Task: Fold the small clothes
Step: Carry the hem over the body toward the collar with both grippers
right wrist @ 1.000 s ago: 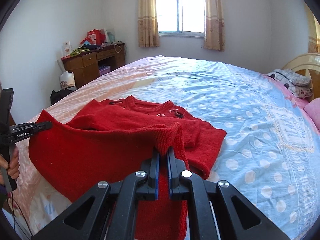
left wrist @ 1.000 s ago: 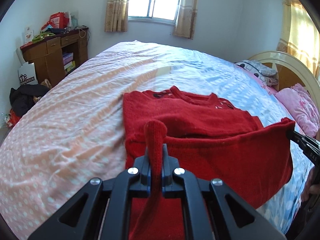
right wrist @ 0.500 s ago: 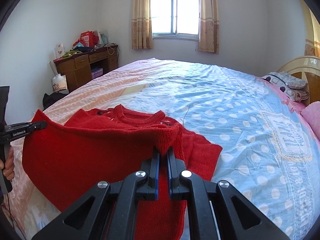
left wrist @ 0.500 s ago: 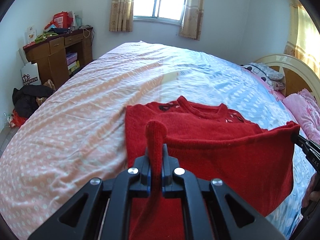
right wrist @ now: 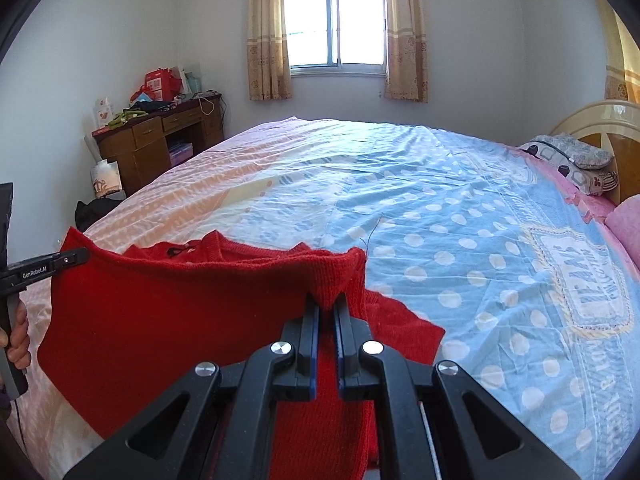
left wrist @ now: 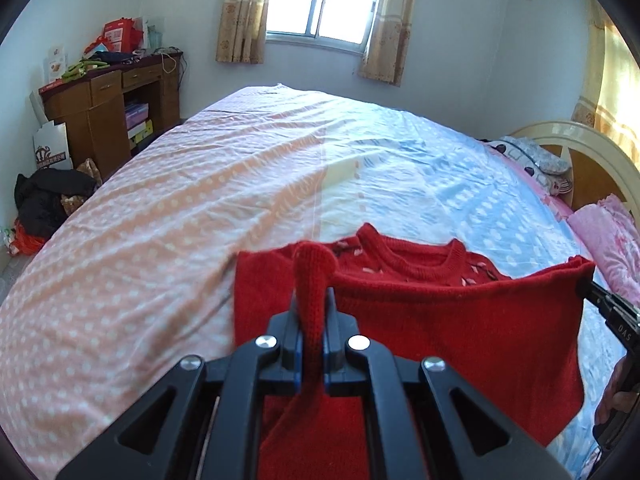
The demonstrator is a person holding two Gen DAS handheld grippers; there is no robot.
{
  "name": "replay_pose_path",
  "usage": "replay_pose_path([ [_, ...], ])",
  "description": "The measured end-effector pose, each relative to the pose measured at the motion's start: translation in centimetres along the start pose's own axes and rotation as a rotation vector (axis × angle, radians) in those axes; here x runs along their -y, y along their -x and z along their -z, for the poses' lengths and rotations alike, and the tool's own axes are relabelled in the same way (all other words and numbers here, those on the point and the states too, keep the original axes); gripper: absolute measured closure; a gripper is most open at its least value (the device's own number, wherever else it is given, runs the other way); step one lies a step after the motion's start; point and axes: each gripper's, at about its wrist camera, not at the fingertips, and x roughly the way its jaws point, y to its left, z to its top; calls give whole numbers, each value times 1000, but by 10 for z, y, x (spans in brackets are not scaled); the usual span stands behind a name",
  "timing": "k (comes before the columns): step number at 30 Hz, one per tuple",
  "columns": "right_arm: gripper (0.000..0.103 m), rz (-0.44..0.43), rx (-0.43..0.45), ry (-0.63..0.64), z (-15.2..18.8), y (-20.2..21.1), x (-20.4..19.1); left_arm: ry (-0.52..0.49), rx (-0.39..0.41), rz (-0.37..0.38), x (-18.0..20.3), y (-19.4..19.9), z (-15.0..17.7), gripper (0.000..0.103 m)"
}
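We saw a solid red knitted sweater [left wrist: 460, 320] with small pale flecks near its neckline. The bed cover [right wrist: 440, 208] beneath it was peach-pink with white dots on one side and light blue with larger white dots on the other. Both tools, left [left wrist: 312, 312] and right [right wrist: 328, 312], were black with silver screws. The curtains [right wrist: 268, 32] were beige with patterned bands, and the desk [left wrist: 100, 108] was brown wood.

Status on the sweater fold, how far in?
Done: sleeves appear tucked in. In hand: left gripper and right gripper each pinch a hem corner of the red sweater, lifted and carried toward the collar. Left: lay it down, release.
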Motion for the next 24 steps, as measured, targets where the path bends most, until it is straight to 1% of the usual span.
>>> replay_pose_path([
  [3,97,4,-8,-15,-11,-16,5,-2,-4,-6,3,-14,-10,96],
  [9,97,31,-12,-43,-30,-53,15,50,-16,17,-1,-45,-32,96],
  [14,97,67,-55,-66,-37,-97,23,63,-18,-9,-2,-78,-47,96],
  [17,97,93,-86,-73,-36,-124,27,76,-47,-37,-4,-102,-45,96],
  [19,97,116,-109,-70,-31,-141,29,82,-76,-61,-6,-117,-39,96],
  [21,98,120,-134,-79,-27,-153,33,87,-109,-83,-8,-130,-30,96],
  [23,98,113,-145,-99,-26,-157,37,106,-135,-73,-10,-135,-27,96],
  [24,98,111,-149,-104,-25,-158,38,108,-125,-71,-10,-133,-28,96],
])
